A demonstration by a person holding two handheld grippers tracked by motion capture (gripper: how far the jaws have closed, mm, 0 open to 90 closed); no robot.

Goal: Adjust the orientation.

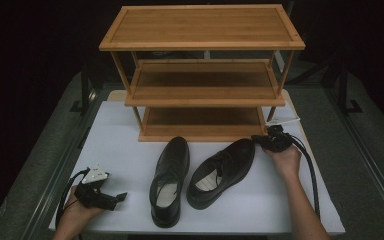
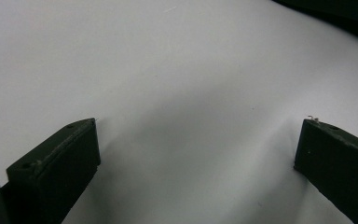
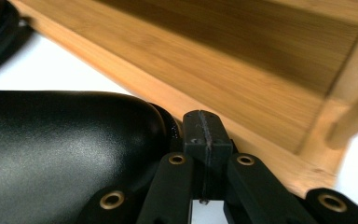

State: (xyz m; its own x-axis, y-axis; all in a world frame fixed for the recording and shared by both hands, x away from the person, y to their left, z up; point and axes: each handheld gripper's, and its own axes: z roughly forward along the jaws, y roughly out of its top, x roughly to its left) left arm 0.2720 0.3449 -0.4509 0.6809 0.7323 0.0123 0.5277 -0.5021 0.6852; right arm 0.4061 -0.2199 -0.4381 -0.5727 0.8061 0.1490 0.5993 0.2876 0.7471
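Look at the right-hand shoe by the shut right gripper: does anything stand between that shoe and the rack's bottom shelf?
Nothing visible does. The right shoe points its toe at the rack's bottom shelf, with bare white table between them. The right gripper sits beside the toe, not in front.

Black grippers (image 1: 272,140), brass rivets, trailing cables

Right shoe (image 1: 222,172): black leather lace-up, glossy, upright on sole, angled, toe just beside closed fingertips (image 3: 204,135) of right gripper (image 1: 256,141), touching or nearly, can't tell which. Left shoe (image 1: 170,180): matching, upright, toe pointing away, on far side of first shoe from those fingertips.
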